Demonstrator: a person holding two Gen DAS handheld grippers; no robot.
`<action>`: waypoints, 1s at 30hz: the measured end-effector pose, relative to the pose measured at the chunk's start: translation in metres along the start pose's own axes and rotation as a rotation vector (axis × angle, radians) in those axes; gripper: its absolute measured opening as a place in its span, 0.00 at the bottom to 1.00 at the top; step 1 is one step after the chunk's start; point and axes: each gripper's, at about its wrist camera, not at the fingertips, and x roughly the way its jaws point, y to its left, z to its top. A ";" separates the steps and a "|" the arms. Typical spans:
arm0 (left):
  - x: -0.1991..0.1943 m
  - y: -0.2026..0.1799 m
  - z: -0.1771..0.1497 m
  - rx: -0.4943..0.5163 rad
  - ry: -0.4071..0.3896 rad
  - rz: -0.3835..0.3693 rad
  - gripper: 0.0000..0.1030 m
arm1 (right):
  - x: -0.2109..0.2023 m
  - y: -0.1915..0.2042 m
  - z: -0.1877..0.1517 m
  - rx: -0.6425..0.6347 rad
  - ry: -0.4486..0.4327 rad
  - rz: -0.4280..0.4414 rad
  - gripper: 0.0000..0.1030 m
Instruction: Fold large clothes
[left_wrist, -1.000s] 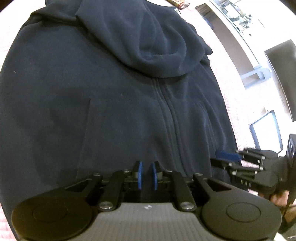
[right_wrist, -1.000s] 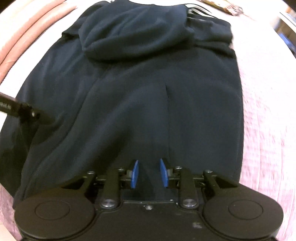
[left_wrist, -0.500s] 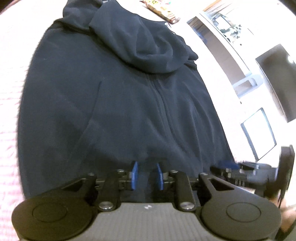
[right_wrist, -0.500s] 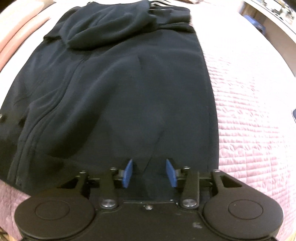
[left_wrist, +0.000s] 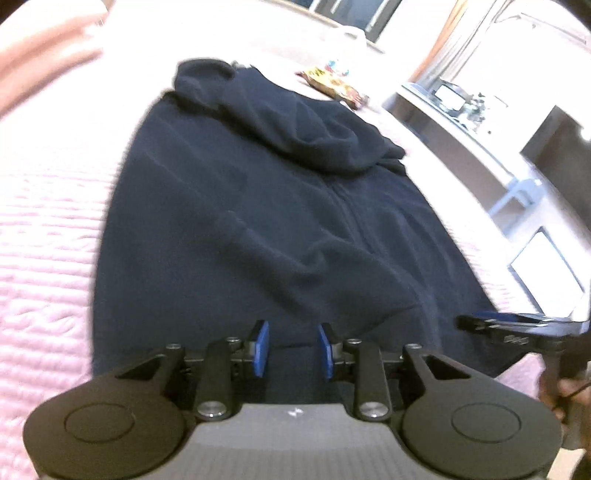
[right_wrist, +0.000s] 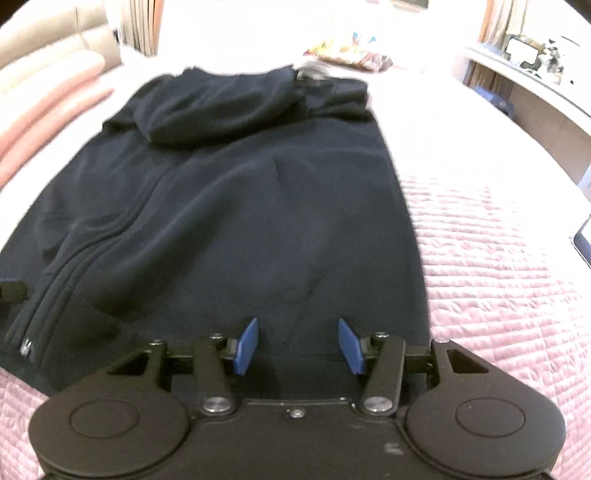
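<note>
1. The dark hoodie (right_wrist: 236, 206) lies flat on the pink bed cover (right_wrist: 491, 266), with open cover on both sides
2. Left gripper (left_wrist: 291, 347) and right gripper (right_wrist: 297, 343) have just been opening; both are spread over its near edge, pinching nothing

Left gripper (left_wrist: 291, 349), blue pads, jaws have just been opening; nothing between them, poised over the near hem of the dark navy fleece zip hoodie (left_wrist: 258, 221). Hoodie lies flat on the pink quilted bedspread (left_wrist: 44, 258), hood at the far end. Right gripper (left_wrist: 517, 325) at hoodie's near right edge. Colourful snack packet (left_wrist: 334, 86) beyond the hood.
</note>
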 end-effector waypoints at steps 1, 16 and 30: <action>-0.006 -0.004 -0.006 0.005 -0.011 0.033 0.30 | -0.008 -0.005 -0.005 0.017 -0.023 0.011 0.59; -0.088 0.012 -0.029 -0.102 -0.066 0.275 0.69 | -0.073 -0.032 -0.036 -0.063 -0.081 -0.037 0.75; -0.105 0.033 -0.025 -0.228 -0.170 0.138 0.09 | -0.065 -0.049 -0.033 0.046 -0.084 -0.007 0.75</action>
